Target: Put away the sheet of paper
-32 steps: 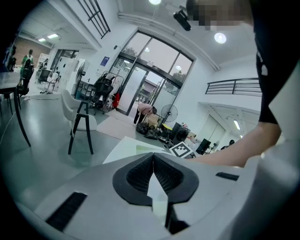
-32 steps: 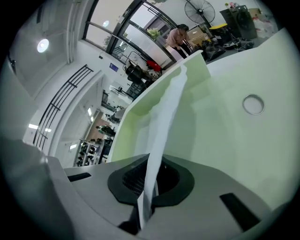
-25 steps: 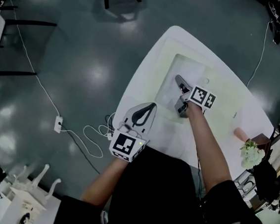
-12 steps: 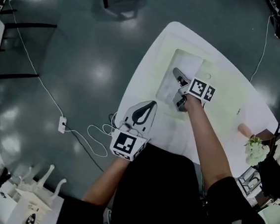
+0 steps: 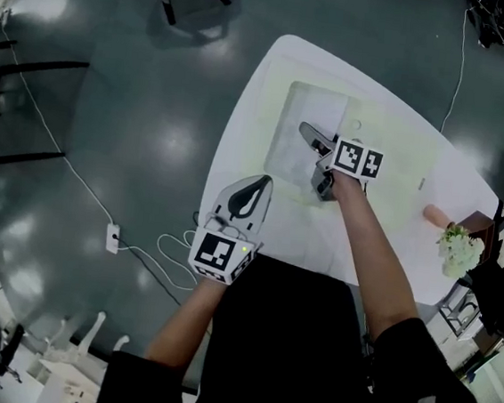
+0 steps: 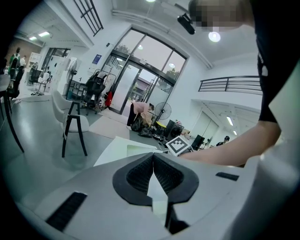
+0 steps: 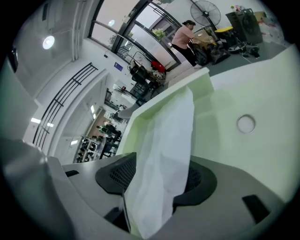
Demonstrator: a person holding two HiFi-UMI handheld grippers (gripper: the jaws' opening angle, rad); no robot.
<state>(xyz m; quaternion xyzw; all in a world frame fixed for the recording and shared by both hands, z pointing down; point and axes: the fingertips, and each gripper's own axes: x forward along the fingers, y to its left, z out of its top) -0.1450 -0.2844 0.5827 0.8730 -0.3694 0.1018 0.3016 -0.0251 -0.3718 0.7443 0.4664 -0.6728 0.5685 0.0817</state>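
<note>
A white sheet of paper (image 5: 296,138) lies on the pale green mat (image 5: 390,166) of the white table (image 5: 239,141). My right gripper (image 5: 313,161) is over the sheet's near edge. Its jaws have just been opening. In the right gripper view the paper (image 7: 164,140) rises loosely between the parted pads, and the right gripper (image 7: 161,163) stands open around it. My left gripper (image 5: 256,184) hovers at the table's near left edge. Its jaws meet at the tips with nothing in them, as the left gripper view also shows for the left gripper (image 6: 153,157).
The mat has a small round ring (image 7: 245,123) beside the paper. A bunch of pale flowers (image 5: 460,249) and a pink object (image 5: 436,215) sit at the table's right. On the floor lie a cable and socket (image 5: 112,238). A stool (image 6: 75,124) stands beyond the table.
The head view has drifted a little. The right gripper stays over the paper's near edge and the left gripper stays at the table's near edge. From above, the jaws' spread looks much the same.
</note>
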